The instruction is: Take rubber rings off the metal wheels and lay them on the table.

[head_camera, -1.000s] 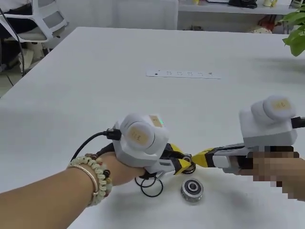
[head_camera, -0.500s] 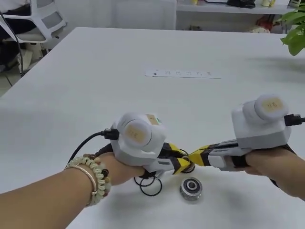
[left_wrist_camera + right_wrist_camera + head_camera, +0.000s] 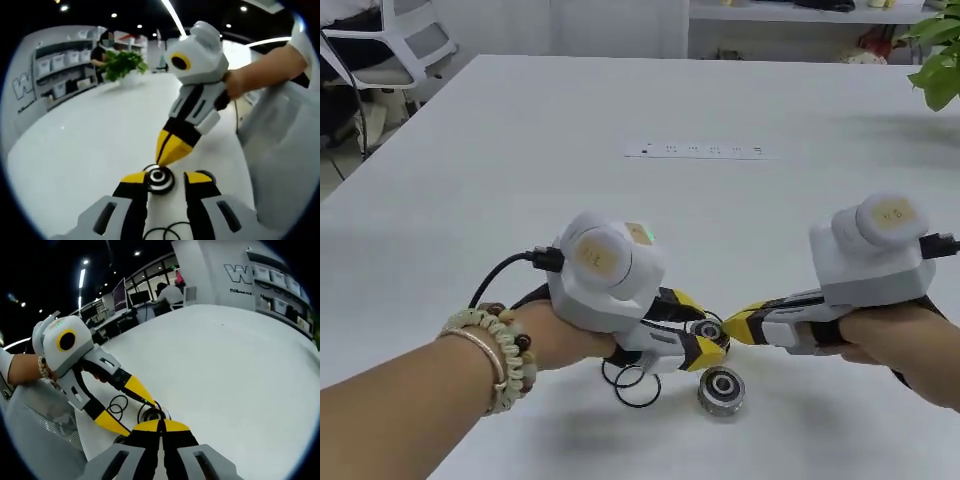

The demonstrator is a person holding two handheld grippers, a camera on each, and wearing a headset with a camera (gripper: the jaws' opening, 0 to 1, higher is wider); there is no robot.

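While the left gripper (image 3: 708, 330) is clamped on a wheel (image 3: 159, 180) and holds it a little above the table (image 3: 520, 180), the right gripper (image 3: 161, 426) meets it from the opposite side. The right jaws are pressed together and their tip touches the rim of this wheel. I cannot tell whether they pinch any rubber. The two grippers point at each other, each in one hand of the person, and a black cable leaves the back of the left one. A second wheel (image 3: 722, 388) lies flat on the table, just beside the held one, on the side nearer to the person. Next to it, partly under the body of the left gripper, some loose rings (image 3: 632, 382) lie on the table, thin black loops that overlap each other. A bead bracelet (image 3: 505, 350) is on the left wrist. Farther out, a white power strip (image 3: 700, 151) lies in the middle of the table, well apart from the work, and a green plant (image 3: 940, 60) stands at the far right edge.
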